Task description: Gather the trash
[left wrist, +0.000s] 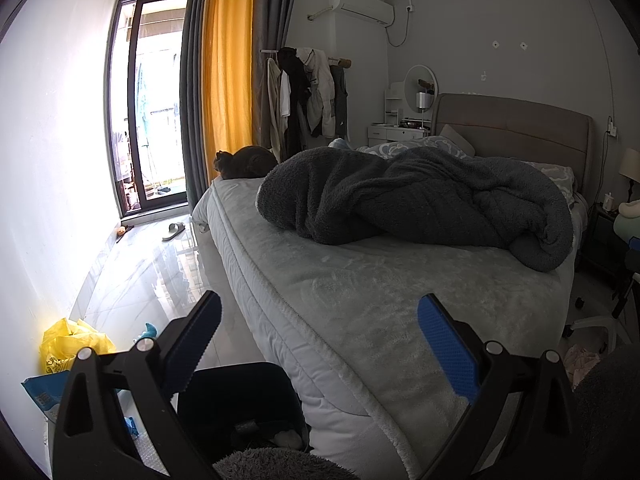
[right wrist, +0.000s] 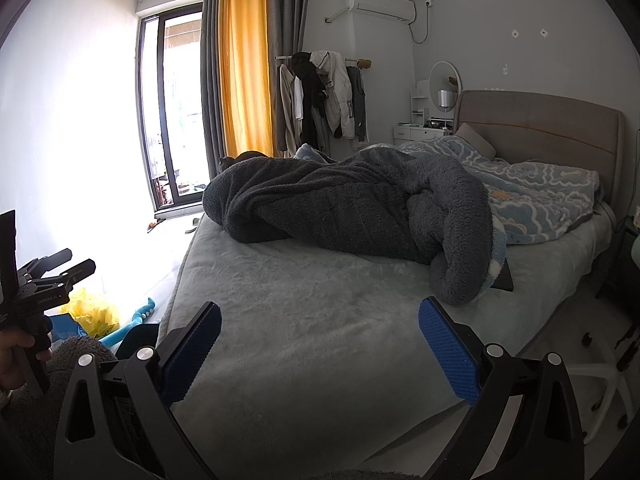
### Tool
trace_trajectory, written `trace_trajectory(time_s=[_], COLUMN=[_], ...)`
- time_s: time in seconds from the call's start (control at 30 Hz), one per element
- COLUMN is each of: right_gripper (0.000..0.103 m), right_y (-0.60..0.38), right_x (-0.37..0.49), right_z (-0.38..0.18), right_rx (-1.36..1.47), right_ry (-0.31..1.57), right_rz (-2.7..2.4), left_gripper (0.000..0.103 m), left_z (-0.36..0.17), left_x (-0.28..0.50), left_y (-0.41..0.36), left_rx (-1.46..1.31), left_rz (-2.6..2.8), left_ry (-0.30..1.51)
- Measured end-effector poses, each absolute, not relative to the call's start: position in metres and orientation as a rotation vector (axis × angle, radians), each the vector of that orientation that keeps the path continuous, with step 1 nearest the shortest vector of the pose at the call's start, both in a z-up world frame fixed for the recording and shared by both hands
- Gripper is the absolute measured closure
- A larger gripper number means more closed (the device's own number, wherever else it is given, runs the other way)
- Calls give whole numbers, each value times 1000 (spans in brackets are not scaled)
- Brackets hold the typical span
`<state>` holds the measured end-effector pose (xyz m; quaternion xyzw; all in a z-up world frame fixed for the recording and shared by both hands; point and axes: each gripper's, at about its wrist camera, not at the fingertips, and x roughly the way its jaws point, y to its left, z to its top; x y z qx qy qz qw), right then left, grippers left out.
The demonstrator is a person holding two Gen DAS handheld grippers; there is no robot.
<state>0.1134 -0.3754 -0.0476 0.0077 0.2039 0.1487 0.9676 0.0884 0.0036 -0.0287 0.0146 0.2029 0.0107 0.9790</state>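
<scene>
Below the left gripper (left wrist: pixel 320 340), a dark bin (left wrist: pixel 240 400) is mostly hidden by its fingers, its contents too dim to tell. To its left, a blue packet (left wrist: pixel 44 392) is half covered. Ahead of the right gripper (right wrist: pixel 320 344), a flat dark thing (right wrist: pixel 502 278) lies mostly buried under the grey blanket (right wrist: pixel 360 208).

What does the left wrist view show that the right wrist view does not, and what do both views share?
Only the left wrist view shows a grey slipper on the tiled floor and a dark bin at the bed's corner.

Only the right wrist view shows the left gripper from outside, a hand holding it, and the full spread of the blue patterned duvet.

Both show the bed, dark grey blanket, yellow curtain, yellow plastic bag on the floor, and open blue-padded fingers; the right gripper holds nothing.
</scene>
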Motion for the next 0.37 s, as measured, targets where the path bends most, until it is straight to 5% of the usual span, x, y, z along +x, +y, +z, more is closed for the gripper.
trace_trajectory(time_s=[0.37], right_gripper=[3], right_y=[-376], right_x=[113], right_z=[-47], right_rx=[15], right_ry=[412], right_rz=[300], left_gripper=[3], left_z=[-29], left_x=[90], left_y=[1], left_rx=[30], left_rz=[16], left_ry=[413])
